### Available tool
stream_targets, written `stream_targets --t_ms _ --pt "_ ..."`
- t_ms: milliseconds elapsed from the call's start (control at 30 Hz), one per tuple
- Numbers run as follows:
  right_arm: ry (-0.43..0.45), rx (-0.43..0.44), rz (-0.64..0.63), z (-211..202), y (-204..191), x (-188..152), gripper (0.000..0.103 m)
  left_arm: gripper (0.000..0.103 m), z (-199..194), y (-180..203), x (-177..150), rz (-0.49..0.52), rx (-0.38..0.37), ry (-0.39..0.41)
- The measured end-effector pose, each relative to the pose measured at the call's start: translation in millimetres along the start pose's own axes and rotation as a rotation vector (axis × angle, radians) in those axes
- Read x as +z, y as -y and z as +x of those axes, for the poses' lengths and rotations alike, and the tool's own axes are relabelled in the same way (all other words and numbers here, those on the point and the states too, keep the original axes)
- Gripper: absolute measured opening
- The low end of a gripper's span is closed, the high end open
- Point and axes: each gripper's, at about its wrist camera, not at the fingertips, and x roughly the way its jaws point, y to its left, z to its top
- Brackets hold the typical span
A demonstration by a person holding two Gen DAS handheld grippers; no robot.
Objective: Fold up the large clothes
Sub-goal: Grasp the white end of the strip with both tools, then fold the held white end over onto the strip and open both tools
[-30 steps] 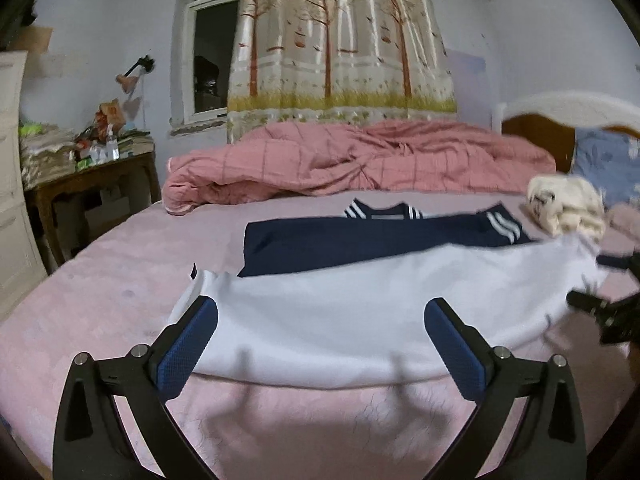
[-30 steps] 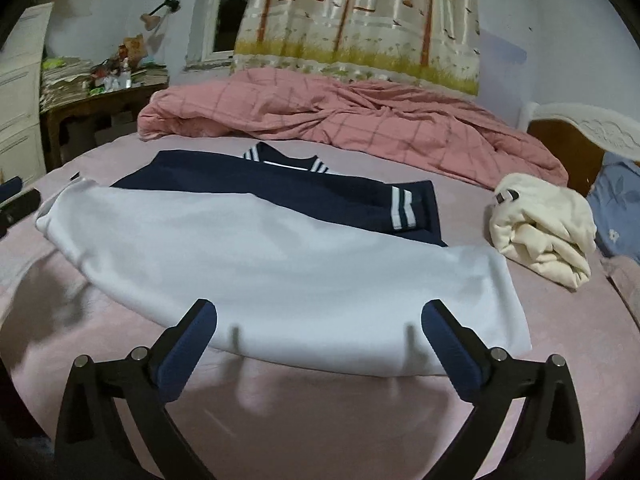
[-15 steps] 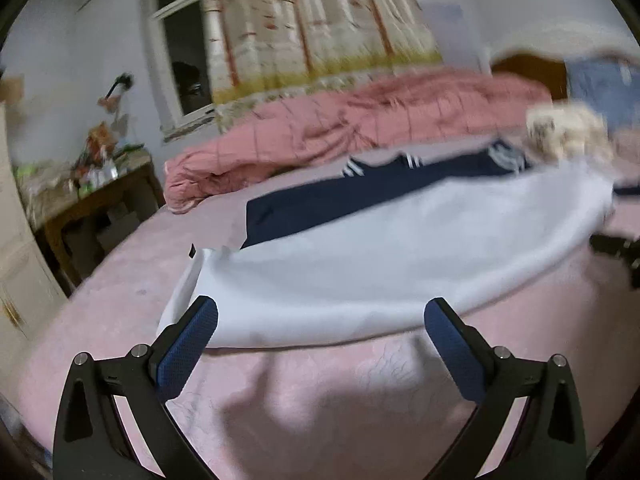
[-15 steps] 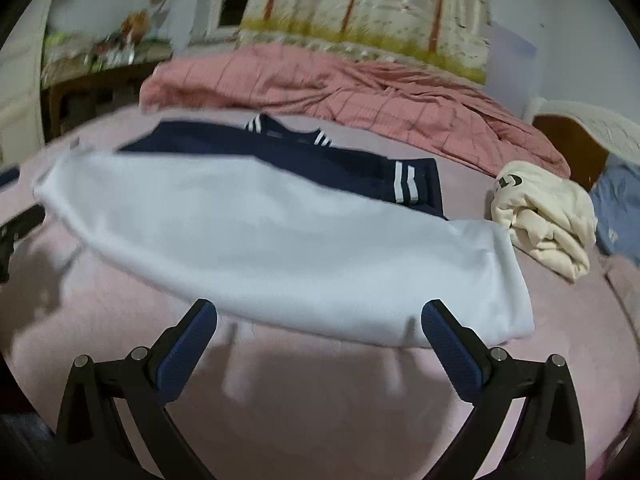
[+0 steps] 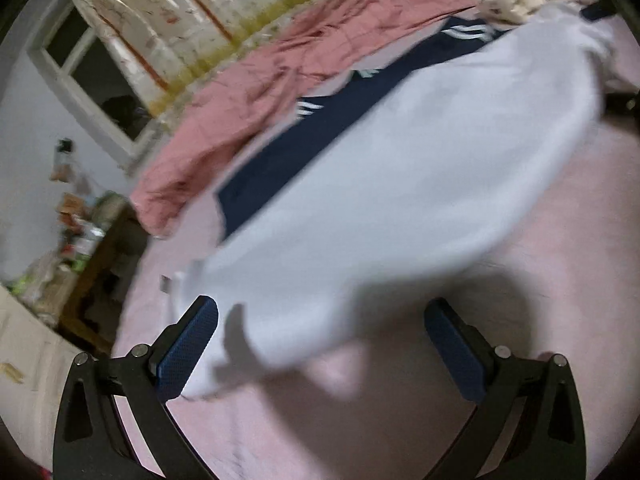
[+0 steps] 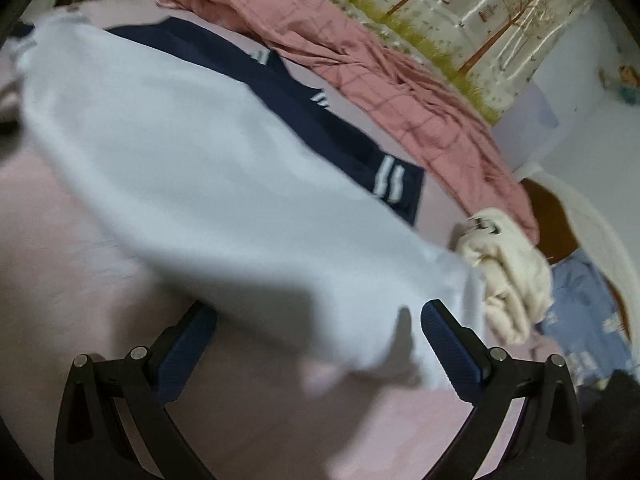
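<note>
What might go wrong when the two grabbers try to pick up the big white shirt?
Both are open, one at each end of the white garment. The left gripper may pinch the pink sheet with the cloth. The right gripper works near the cream bundle, which could get snagged. Uneven grips might leave a crooked fold.

The left gripper (image 5: 321, 342) is showing two matte black arms with triangular cut-outs, each carrying round silver screws near the joint — two per side. Its fingers (image 5: 188, 348) are wearing textured blue pads with a fine dotted grip. The right gripper (image 6: 318, 344) is looking identical — black frame, silver screws, blue ribbed pads (image 6: 454, 350).
</note>
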Motion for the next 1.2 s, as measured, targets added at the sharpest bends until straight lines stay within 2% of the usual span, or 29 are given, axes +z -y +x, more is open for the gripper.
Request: stream_targets --t_ms 33,67,133,167,200,233,267,300,333,433,567,667,767,833,933,1067,1200 --pt "0.006 -0.027 -0.012 6.0 1.1 2.4 0.103 0.103 8.8 -1.7 -0.8 0.01 0.066 0.002" --pt "0.019 -0.04 -0.018 9.7 2.1 4.6 0.103 0.103 16.9 -5.0 -1.5 0.01 0.1 -0.003" --pt "0.076 -0.056 -0.015 12.7 5.2 7.3 0.103 0.101 25.2 -17.0 -4.1 -0.047 0.062 -0.016" --pt "0.094 -0.061 -0.018 12.9 5.2 6.9 0.098 0.096 26.2 -21.1 -5.7 -0.064 0.054 -0.015" --pt "0.105 -0.052 -0.031 13.2 4.1 4.9 0.077 0.073 23.7 -21.2 -8.5 -0.055 0.043 0.003" --pt "0.1 -0.026 -0.043 14.3 2.9 4.0 0.064 0.044 21.1 -17.7 -11.2 -0.032 0.033 0.016" --pt "0.094 -0.021 -0.048 16.0 0.9 1.8 0.046 0.038 18.7 -13.8 -14.1 -0.003 0.047 0.022" --pt "0.09 -0.031 -0.049 16.8 -1.0 -1.2 0.027 0.027 16.6 -8.7 -17.6 0.023 0.047 0.016" --pt "0.084 -0.039 -0.046 16.7 -2.6 -5.1 0.022 0.023 13.3 -5.1 -19.8 0.038 0.035 0.01" --pt "0.094 0.018 0.021 2.4 3.9 -16.4 0.016 0.02 -1.8 -2.8 -23.7 0.05 0.039 0.003" --pt "0.105 0.064 0.074 -33.8 8.6 -34.1 0.015 0.019 -41.0 -22.7 -29.4 -0.054 -0.054 -0.005" --pt "0.097 0.172 0.132 -67.5 15.7 -50.3 0.015 0.02 -64.9 -40.7 -41.3 -0.151 -0.141 -0.028" --pt "0.081 0.236 0.168 -79.1 20.0 -61.6 0.016 0.026 -77.2 -48.8 -49.1 -0.207 -0.195 -0.037" --pt "0.082 0.253 0.198 -76.7 24.9 -62.1 0.017 0.034 -76.5 -47.1 -45.2 -0.218 -0.16 -0.032" --pt "0.103 0.262 0.252 -72.5 37.5 -48.2 0.018 0.035 -72.7 -49.1 -29.4 -0.276 -0.104 -0.021" --pt "0.164 0.241 0.298 -73.1 62.9 -6.0 0.02 0.031 -73.9 -69.3 -1.0 -0.336 -0.091 0.073" --pt "0.195 0.201 0.252 -55.7 80.1 41.0 0.02 0.026 -41.8 -103.9 37.8 -0.39 -0.143 0.074"
